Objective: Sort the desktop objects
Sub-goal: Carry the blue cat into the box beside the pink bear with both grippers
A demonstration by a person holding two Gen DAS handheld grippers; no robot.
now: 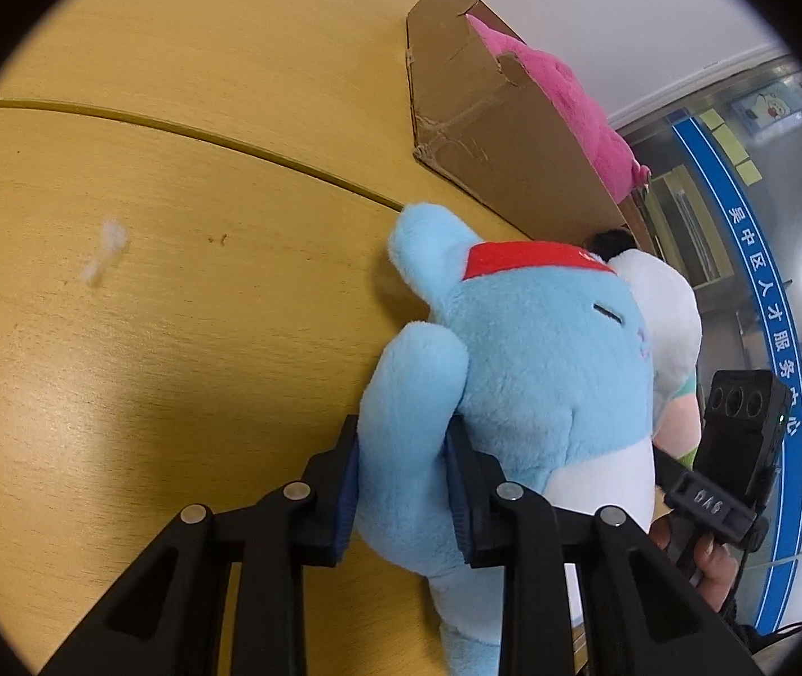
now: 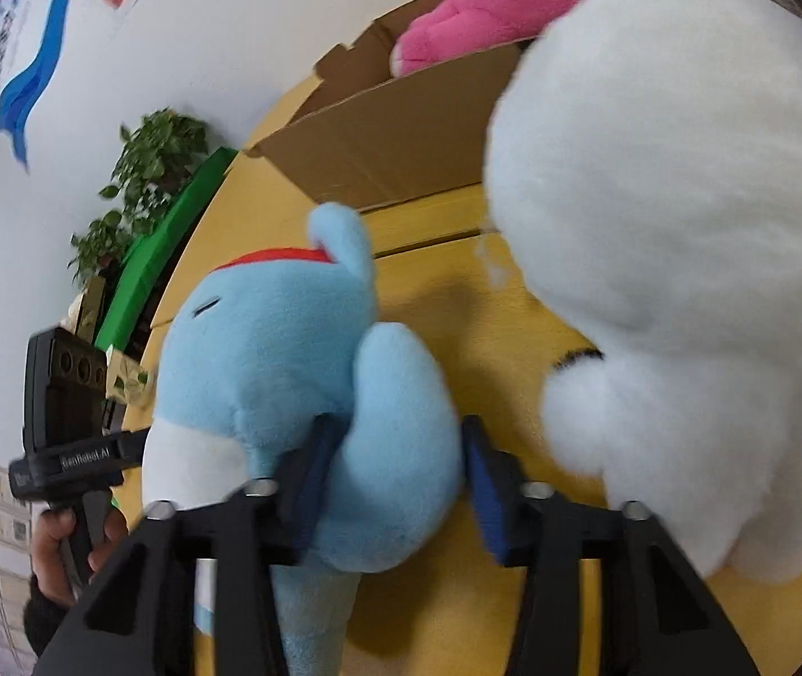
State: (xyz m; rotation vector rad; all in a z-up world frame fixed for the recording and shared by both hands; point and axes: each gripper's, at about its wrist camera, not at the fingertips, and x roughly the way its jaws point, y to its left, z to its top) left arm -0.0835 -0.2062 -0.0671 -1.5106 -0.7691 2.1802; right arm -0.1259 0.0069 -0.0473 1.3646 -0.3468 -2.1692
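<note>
The yellow wooden bench (image 1: 175,112) carries an open cardboard box (image 1: 491,112) at its far side, a pink plush toy (image 1: 570,101) already lying inside it. In front of the box, a large white plush toy (image 2: 682,253) sits on the bench just beside the blue plush toy (image 1: 524,349), which wears a red band across its head. The blue toy stands upright between the two tools, its long axis running up from the bench toward the box. The left gripper (image 1: 401,484) has its jaws closed on one stubby blue arm; the right gripper (image 2: 395,484) has its jaws around the other arm, one pad pressed in and the other just at the fabric, so a firm grip looks likely but is not certain. Both hands sit about equally near; the box lies straight ahead and beyond the toy, so the coming lift looks to be forward and up over the box wall. The left view alone shows the bench seam and a glass partition; the right view alone shows a potted plant (image 2: 153,169) and the white toy's full bulk.
</note>
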